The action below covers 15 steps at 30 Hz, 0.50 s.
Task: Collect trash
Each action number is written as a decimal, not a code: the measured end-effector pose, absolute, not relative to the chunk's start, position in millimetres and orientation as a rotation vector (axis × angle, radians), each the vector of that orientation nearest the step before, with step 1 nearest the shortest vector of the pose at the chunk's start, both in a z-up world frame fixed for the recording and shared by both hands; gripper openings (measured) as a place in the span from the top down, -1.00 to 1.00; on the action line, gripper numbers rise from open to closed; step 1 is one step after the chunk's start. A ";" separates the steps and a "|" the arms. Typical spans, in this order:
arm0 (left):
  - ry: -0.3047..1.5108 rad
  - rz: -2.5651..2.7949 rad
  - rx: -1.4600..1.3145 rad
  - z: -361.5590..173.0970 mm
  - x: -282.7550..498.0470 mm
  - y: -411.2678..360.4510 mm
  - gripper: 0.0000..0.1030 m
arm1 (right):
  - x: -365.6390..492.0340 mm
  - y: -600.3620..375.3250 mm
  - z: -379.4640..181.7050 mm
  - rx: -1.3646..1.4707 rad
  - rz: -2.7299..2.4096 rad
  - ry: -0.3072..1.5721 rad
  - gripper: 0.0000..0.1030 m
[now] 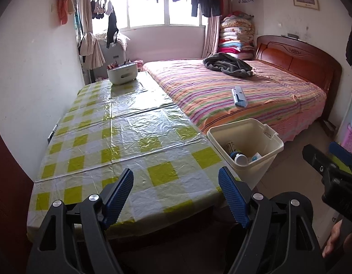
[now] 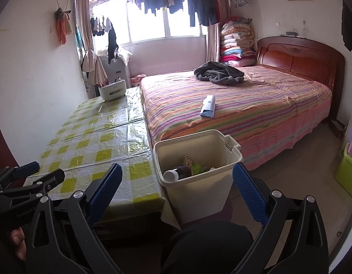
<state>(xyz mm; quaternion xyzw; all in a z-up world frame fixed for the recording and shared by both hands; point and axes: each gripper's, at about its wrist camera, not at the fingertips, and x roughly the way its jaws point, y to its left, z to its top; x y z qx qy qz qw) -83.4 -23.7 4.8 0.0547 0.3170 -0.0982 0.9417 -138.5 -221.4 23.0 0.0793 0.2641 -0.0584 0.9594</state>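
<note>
A cream plastic bin (image 1: 262, 134) (image 2: 205, 191) stands on the floor between the table's right edge and the bed. Inside lie a dark bottle with a white cap (image 2: 176, 174), a white-capped piece (image 1: 240, 159) and other scraps. My left gripper (image 1: 176, 178) hangs open over the table's near edge, nothing between its blue pads. My right gripper (image 2: 177, 175) is open just short of the bin, with the bin seen between its fingers and no pad touching it. Each gripper shows at the edge of the other's view.
The table (image 1: 121, 141) wears a yellow-and-white checked plastic cloth, with a white caddy (image 1: 122, 73) at its far end. On the striped bed (image 2: 256, 111) lie a blue-white box (image 2: 208, 106) and a dark garment (image 2: 218, 72). Coloured crates (image 2: 348, 171) stand at right.
</note>
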 end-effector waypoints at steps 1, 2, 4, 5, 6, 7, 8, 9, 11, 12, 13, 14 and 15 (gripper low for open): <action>0.647 -0.199 0.117 4.6 -82.9 -23.7 -0.45 | -137.9 -221.0 23.7 0.160 -0.122 0.535 -0.86; 0.647 -0.198 0.124 4.4 -81.8 -23.2 -0.45 | -136.6 -220.0 23.0 0.160 -0.128 0.533 -0.86; 0.642 -0.202 0.134 4.3 -79.4 -21.2 -0.45 | -130.0 -216.7 21.3 0.157 -0.141 0.527 -0.86; 0.644 -0.201 0.143 3.6 -75.6 -20.9 -0.45 | -126.8 -215.7 21.0 0.157 -0.153 0.525 -0.86; 0.647 -0.199 0.148 2.9 -72.8 -20.8 -0.45 | -123.5 -214.7 20.2 0.160 -0.162 0.525 -0.86; 0.654 -0.202 0.149 1.9 -68.2 -20.3 -0.45 | -119.9 -213.8 19.1 0.162 -0.163 0.527 -0.86; 0.664 -0.209 0.146 0.4 -63.8 -19.9 -0.45 | -115.2 -211.4 17.0 0.156 -0.164 0.533 -0.86; 0.673 -0.213 0.149 -1.6 -59.5 -20.2 -0.45 | -111.3 -210.9 16.5 0.149 -0.167 0.538 -0.86; 0.690 -0.214 0.159 -5.9 -51.0 -20.5 -0.45 | -97.4 -212.0 11.0 0.144 -0.176 0.548 -0.86; 0.695 -0.215 0.160 -7.8 -48.1 -19.8 -0.45 | -91.3 -212.1 9.5 0.149 -0.174 0.552 -0.86; 0.704 -0.213 0.161 -10.4 -42.5 -19.6 -0.45 | -85.0 -212.4 7.8 0.151 -0.171 0.555 -0.86; 0.714 -0.208 0.164 -13.2 -36.6 -19.7 -0.45 | -76.2 -213.0 5.1 0.151 -0.169 0.561 -0.86; 0.721 -0.203 0.167 -15.2 -32.8 -19.9 -0.45 | -69.3 -214.0 3.3 0.150 -0.169 0.565 -0.86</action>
